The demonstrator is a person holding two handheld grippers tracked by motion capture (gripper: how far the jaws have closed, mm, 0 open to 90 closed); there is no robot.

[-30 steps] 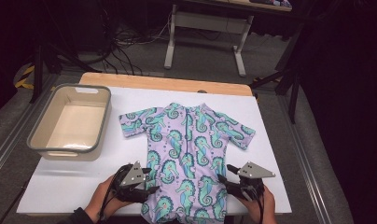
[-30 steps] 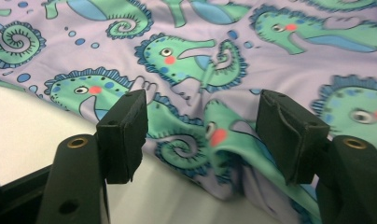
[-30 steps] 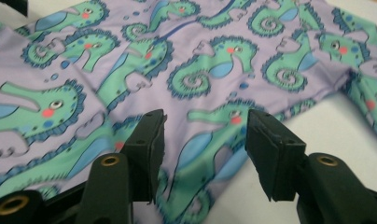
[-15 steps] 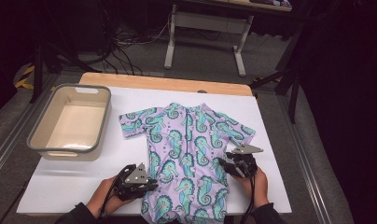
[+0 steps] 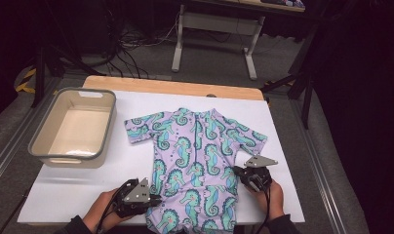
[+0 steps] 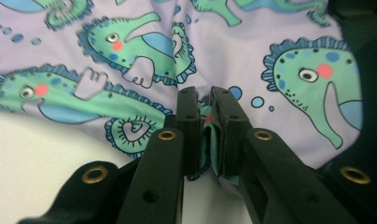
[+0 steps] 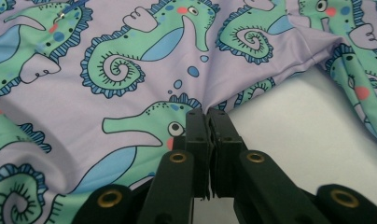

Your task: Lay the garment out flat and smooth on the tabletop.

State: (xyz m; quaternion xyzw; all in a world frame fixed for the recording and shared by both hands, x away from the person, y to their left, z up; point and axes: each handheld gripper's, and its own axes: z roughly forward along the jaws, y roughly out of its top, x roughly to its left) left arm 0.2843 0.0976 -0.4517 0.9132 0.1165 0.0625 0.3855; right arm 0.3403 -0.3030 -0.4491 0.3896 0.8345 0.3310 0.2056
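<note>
**On the white table, both grippers pinch the swimsuit's side edges**

At the table's left stands an empty grey-rimmed beige plastic tub point(image 5: 72, 127), well apart from the garment. Right of it, near the middle of the white table point(image 5: 78, 187), lies the task's thing: a small lilac short-sleeved swimsuit printed with teal seahorses point(image 5: 195, 161), spread flat.

The left gripper point(image 5: 153, 200) has just closed its jaws on the swimsuit's left edge low down near the leg; its own view shows a fold of fabric bunched between the pads point(image 6: 189, 126). The right gripper point(image 5: 238, 171) has also just closed, clamped on the right side edge about the waist, with the cloth puckering toward its fingertips point(image 7: 198, 126).

The risk I judge greatest: both bites take little cloth, and the fabric looks slippery, so a quick lift or uneven pull could slide an edge free and let that side drop. The two grips also sit at different heights, so a fold made from here could come out skewed or wrinkled.

The swimsuit's long axis runs from the near table edge to the far one, neck and sleeves pointing away from the person, leg openings toward them.
</note>
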